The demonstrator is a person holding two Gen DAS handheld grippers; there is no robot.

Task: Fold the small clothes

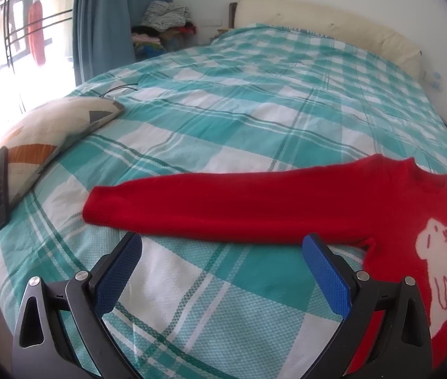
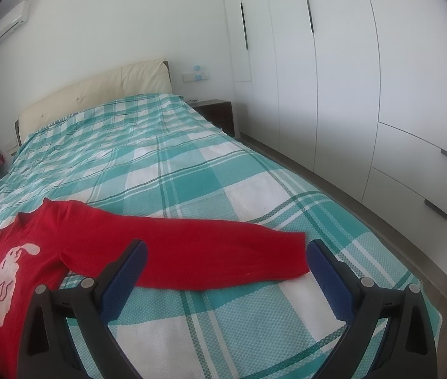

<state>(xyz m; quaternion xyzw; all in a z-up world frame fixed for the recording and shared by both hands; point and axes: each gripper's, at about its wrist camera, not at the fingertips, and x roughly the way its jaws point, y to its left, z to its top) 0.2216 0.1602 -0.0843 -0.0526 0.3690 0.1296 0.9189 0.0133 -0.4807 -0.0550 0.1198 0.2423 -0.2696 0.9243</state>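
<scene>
Just ahead of both spread-fingered, empty tools, the red sweater lies flat on the checked bedspread; left gripper and right gripper each hover low, facing one outstretched sleeve.

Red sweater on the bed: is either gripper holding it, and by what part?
Neither. The left gripper and right gripper are both open, each near a sleeve of the sweater, gripping nothing.
</scene>
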